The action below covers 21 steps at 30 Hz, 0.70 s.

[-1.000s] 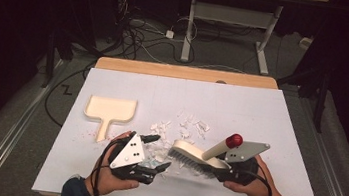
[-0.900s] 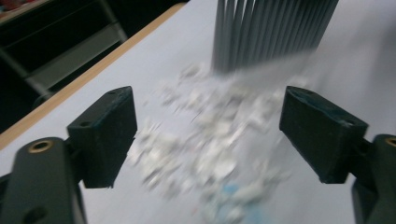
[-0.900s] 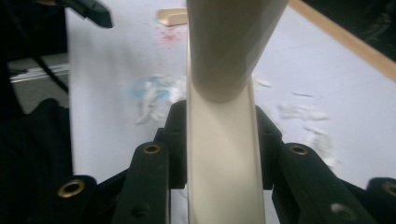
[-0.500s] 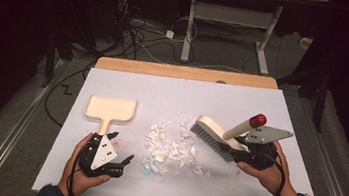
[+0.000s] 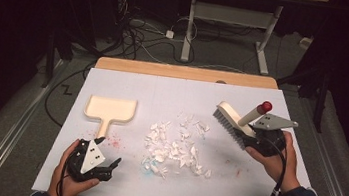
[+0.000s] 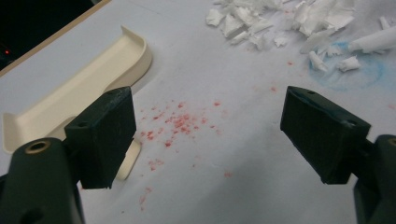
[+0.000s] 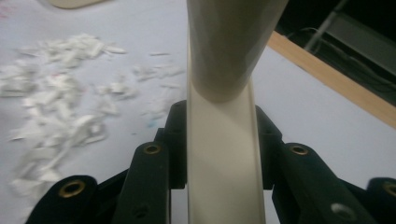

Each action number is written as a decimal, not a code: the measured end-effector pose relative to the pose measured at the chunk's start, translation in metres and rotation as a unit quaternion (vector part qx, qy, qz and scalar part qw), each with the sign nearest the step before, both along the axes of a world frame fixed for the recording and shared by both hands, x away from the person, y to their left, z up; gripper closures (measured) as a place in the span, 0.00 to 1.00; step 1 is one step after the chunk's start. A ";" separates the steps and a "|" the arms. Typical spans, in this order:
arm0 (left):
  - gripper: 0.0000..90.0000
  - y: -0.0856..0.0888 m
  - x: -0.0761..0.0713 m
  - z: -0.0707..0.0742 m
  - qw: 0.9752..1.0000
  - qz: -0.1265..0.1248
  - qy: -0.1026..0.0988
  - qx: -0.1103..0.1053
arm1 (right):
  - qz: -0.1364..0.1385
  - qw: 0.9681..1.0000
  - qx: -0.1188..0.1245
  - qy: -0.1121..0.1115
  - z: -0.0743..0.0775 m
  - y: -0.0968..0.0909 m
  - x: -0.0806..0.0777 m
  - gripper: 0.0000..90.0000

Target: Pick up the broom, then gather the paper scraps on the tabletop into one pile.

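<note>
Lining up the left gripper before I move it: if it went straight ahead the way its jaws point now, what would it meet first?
Between the open jaws of the left gripper lies bare table with red specks. Farther along, probably the white paper scraps. The dustpan lies off to the side; depth is uncertain.

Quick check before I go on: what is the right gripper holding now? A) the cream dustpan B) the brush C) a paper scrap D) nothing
B: in the right gripper view the jaws of the right gripper are clamped on the cream body of the brush, while the dustpan lies apart on the table, beyond the open left gripper.
</note>
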<state>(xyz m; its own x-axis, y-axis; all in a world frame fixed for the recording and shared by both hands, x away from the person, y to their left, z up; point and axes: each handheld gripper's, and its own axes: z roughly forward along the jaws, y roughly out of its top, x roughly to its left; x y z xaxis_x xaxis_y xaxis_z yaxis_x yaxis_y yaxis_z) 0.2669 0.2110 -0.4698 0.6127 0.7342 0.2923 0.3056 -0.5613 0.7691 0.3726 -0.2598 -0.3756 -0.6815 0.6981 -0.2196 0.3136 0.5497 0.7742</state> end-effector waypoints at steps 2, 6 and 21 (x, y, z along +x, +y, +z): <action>0.19 -0.001 0.000 -0.001 1.000 -0.002 0.002 0.009 | -0.019 1.000 -0.008 -0.004 -0.002 0.000 0.008 0.76; 0.18 0.000 0.004 -0.003 1.000 0.001 0.007 0.009 | -0.048 0.998 -0.036 -0.002 -0.014 0.006 0.029 0.76; 0.18 -0.002 0.001 -0.004 1.000 -0.002 0.011 0.017 | -0.041 0.982 -0.179 -0.052 -0.070 0.099 0.065 0.76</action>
